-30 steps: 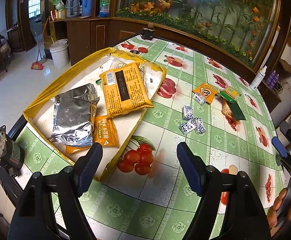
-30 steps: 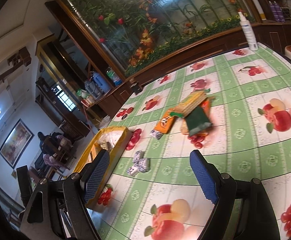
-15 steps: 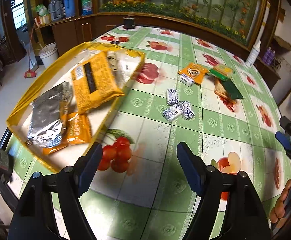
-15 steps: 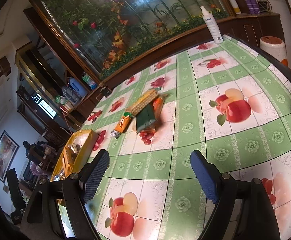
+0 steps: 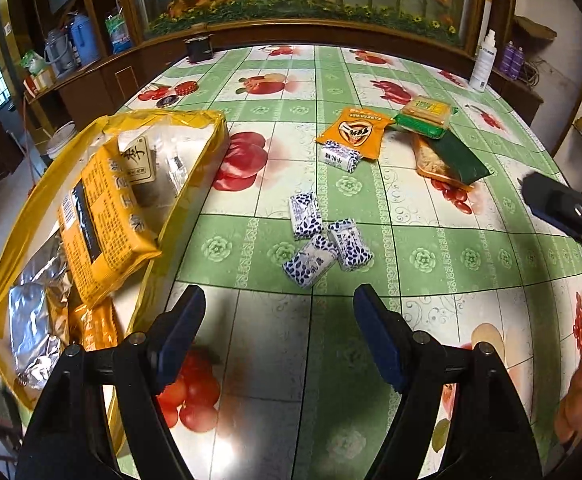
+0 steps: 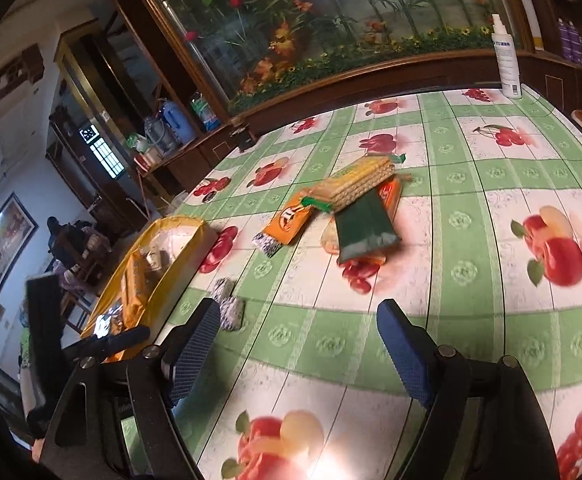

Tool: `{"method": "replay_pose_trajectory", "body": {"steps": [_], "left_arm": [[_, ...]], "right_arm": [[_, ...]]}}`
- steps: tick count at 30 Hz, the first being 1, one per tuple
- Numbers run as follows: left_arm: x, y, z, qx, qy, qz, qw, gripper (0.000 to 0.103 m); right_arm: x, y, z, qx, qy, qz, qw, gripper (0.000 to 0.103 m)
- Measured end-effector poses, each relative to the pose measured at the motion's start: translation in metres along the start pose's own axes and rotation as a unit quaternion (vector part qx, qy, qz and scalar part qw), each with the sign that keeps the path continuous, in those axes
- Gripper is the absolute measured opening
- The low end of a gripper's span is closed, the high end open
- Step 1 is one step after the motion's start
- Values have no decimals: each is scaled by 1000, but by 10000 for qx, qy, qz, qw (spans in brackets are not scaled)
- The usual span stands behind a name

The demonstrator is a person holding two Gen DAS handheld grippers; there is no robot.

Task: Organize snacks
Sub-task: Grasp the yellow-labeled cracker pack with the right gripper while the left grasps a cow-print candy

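A yellow tray at the table's left holds a big orange packet, a silver foil bag and smaller packets. Three small blue-and-white snack packs lie just ahead of my open, empty left gripper. A fourth pack leans on an orange packet. Beyond lie a biscuit pack and a dark green packet. My right gripper is open and empty, above the table, facing the green packet and biscuit pack. The tray shows at its left.
A white spray bottle stands at the table's far right edge, also in the right wrist view. A small black box sits at the far left edge. Wooden cabinets and a flower mural ring the table. The fruit-print tablecloth is bare near the front.
My left gripper has swung right and forward, from over the tray toward the three blue-and-white packs. My right gripper has turned left and come lower toward the table. Both stayed open.
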State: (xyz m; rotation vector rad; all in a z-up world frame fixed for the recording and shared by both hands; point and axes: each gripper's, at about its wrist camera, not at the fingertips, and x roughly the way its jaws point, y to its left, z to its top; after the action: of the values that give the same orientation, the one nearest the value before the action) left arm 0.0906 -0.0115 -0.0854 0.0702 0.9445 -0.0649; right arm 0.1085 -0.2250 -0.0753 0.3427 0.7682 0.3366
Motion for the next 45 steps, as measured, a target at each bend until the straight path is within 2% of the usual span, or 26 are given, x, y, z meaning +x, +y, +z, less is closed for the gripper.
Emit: {"method": "replay_pose_trajectory", "body": {"steps": [7, 11, 13, 17, 20, 22, 23, 26, 28, 29, 30, 31, 35, 37, 39, 45], "left_arm": [[12, 2, 9, 70, 10, 92, 9999, 77], [16, 1, 12, 127, -8, 103, 9999, 77], [19, 2, 13, 145, 12, 69, 9999, 77], [26, 2, 13, 231, 101, -53, 9997, 77], [30, 1, 14, 314, 121, -106, 9994, 77], [34, 1, 15, 328, 134, -117, 9993, 77], [36, 1, 15, 325, 142, -121, 9993, 77], [42, -1, 14, 325, 190, -213, 9991, 77], [42, -3, 12, 306, 159, -307, 9989, 76], [41, -4, 11, 325, 151, -332, 9988, 76], [40, -6, 11, 323, 155, -412, 9985, 71], [39, -7, 10, 328, 141, -468, 9983, 68], [32, -9, 5, 372, 98, -634, 9972, 33], [29, -5, 5, 252, 130, -773, 9966, 21], [28, 3, 4, 76, 183, -959, 9952, 19], [24, 16, -2, -165, 234, -1117, 9933, 18]], "right_arm": [[32, -8, 42, -115, -55, -327, 9994, 82], [63, -12, 71, 160, 76, -590, 9981, 83], [82, -3, 81, 10, 108, -1071, 9942, 83], [116, 4, 92, -131, 255, -1677, 9854, 83], [130, -5, 95, -41, 306, -1878, 9817, 80], [133, -13, 95, 29, 336, -1816, 9828, 68], [132, -16, 95, 49, 335, -1800, 9831, 67], [121, -22, 93, 66, 286, -1657, 9857, 55], [112, -27, 89, 137, 330, -1534, 9875, 31], [107, -29, 85, 141, 374, -1477, 9882, 28], [103, -31, 81, 147, 402, -1431, 9888, 22], [100, -33, 76, 164, 446, -1383, 9892, 21], [81, -36, 58, 134, 489, -1188, 9916, 21], [74, -38, 52, 140, 515, -1136, 9921, 21], [70, -40, 48, 170, 530, -1096, 9924, 21], [64, -47, 49, 336, 534, -852, 9944, 21]]}}
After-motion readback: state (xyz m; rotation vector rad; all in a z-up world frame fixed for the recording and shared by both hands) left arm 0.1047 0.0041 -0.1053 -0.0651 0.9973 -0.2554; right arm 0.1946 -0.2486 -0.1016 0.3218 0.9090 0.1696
